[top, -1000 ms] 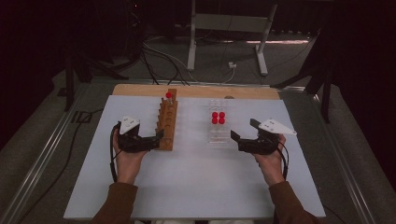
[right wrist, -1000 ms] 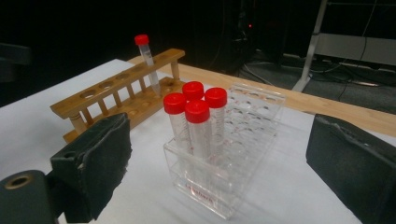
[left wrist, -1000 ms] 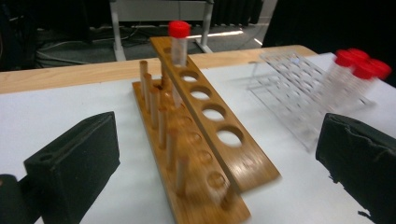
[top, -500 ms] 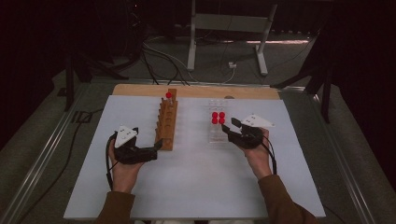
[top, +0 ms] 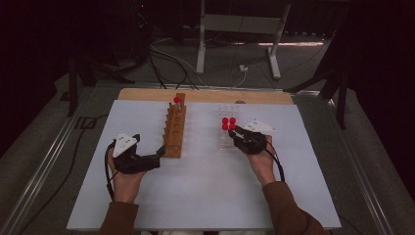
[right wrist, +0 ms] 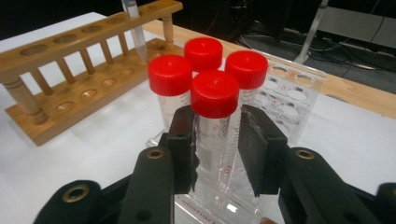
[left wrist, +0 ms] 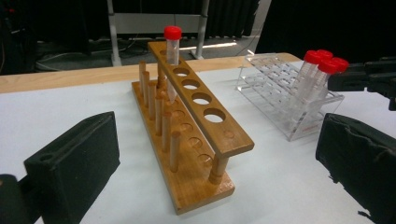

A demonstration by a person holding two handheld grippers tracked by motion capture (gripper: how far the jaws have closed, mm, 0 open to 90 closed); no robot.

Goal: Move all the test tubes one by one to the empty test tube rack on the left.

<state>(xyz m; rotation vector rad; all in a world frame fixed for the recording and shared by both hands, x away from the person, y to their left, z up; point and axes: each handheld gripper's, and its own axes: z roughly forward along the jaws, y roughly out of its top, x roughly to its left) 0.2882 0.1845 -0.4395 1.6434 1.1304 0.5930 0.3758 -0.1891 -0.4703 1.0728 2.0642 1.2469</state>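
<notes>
Right gripper view puts my right gripper (right wrist: 215, 144) around the nearest red-capped tube (right wrist: 215, 109) in the clear rack (right wrist: 299, 93), jaws flanking its body just below the cap; whether they press it I cannot tell. Three more capped tubes stand just behind it. Left of that rack, my left gripper (top: 160, 151) hangs released at the wooden rack's (top: 174, 128) near end.
</notes>
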